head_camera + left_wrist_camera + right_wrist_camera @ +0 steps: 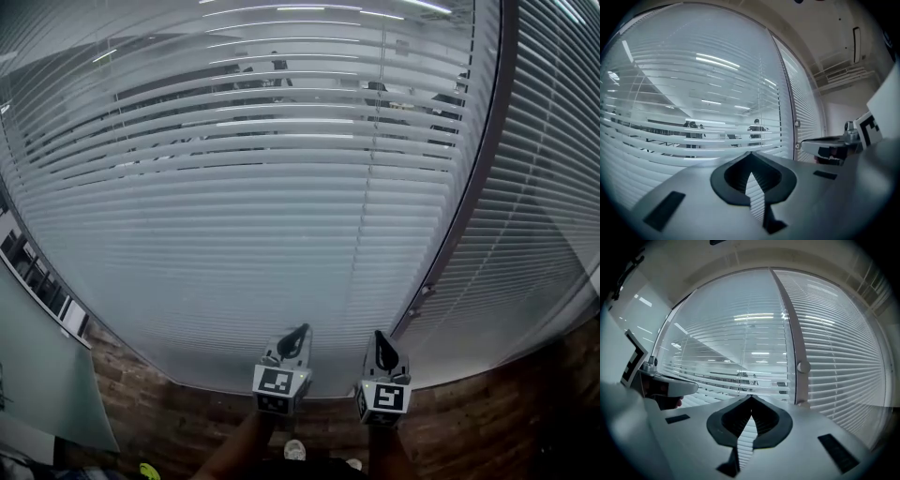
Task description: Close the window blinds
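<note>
Brown wood-plank floor (487, 422) meets a window wall (281, 80) split by a dark post (473, 197); strip lights (717, 60) glow in the glass.
</note>
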Motion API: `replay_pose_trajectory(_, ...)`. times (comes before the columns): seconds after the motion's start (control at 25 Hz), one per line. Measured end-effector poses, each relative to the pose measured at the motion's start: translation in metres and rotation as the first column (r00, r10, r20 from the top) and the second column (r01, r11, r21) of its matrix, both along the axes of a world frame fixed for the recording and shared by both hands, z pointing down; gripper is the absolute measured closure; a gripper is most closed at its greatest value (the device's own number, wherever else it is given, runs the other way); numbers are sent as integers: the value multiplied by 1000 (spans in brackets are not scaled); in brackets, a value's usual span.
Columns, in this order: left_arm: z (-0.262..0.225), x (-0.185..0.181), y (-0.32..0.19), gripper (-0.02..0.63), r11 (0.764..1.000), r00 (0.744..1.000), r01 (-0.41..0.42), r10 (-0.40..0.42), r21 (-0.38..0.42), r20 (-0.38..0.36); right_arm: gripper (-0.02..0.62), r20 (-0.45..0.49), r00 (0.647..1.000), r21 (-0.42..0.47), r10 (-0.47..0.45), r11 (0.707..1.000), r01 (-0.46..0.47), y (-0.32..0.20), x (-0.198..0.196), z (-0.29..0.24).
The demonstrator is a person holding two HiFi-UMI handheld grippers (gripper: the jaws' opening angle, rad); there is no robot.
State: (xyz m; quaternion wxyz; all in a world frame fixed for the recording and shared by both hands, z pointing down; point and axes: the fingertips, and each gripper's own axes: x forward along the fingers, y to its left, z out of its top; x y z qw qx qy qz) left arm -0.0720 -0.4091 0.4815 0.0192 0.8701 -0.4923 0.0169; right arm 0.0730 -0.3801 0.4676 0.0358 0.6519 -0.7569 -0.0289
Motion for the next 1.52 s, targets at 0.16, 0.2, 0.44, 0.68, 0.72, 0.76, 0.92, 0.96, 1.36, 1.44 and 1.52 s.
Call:
replay_pose_trajectory(0.16,-2,12,2,606,1000,1000,12,-12,-24,-5,593,-14,1000,27,-11,1000,11,0,16,-10)
replay_pose_trajectory(0.2,-5,16,2,606,999,1000,15,-15,-39,-13,593,-14,1000,31,-13,999,13,0,21,-12)
replay_pose_trajectory(0.44,-13,39,2,606,1000,1000,14,-14,7,-23,592,-6,1000,39,-6,999,7,0,46,-18)
replay_pose_trajectory(0.68,-17,51,2,606,1000,1000,4,-4,-11,-17,593,-20,999,84,27,996,-26,-11,61,-40)
replay_pose_trajectory(0.72,-18,53,2,606,1000,1000,3,-3,-7,-16,593,-21,999,80,37,996,-36,-11,65,-41)
replay_pose_trajectory(0.76,-21,55,2,606,1000,1000,1,-1,-3,-19,594,-22,999,74,48,996,-46,-11,69,-42)
replay_pose_trajectory(0.92,-24,66,2,606,1000,999,-9,9,-6,-42,594,-25,996,70,83,994,-81,-11,83,-42)
replay_pose_trajectory(0.96,-22,67,1,605,1000,999,-12,12,-8,-42,592,-26,996,72,88,994,-86,-11,85,-41)
replay_pose_trajectory(1.36,-34,101,-2,606,996,995,-92,93,11,-29,592,-29,990,80,136,988,-133,-6,104,-51)
replay_pose_trajectory(1.44,-34,106,-6,606,994,994,-109,110,27,-7,592,-32,990,82,141,987,-138,-7,106,-51)
replay_pose_trajectory(1.52,-36,108,-9,606,992,993,-117,116,52,27,592,-35,988,75,148,987,-145,-8,108,-48)
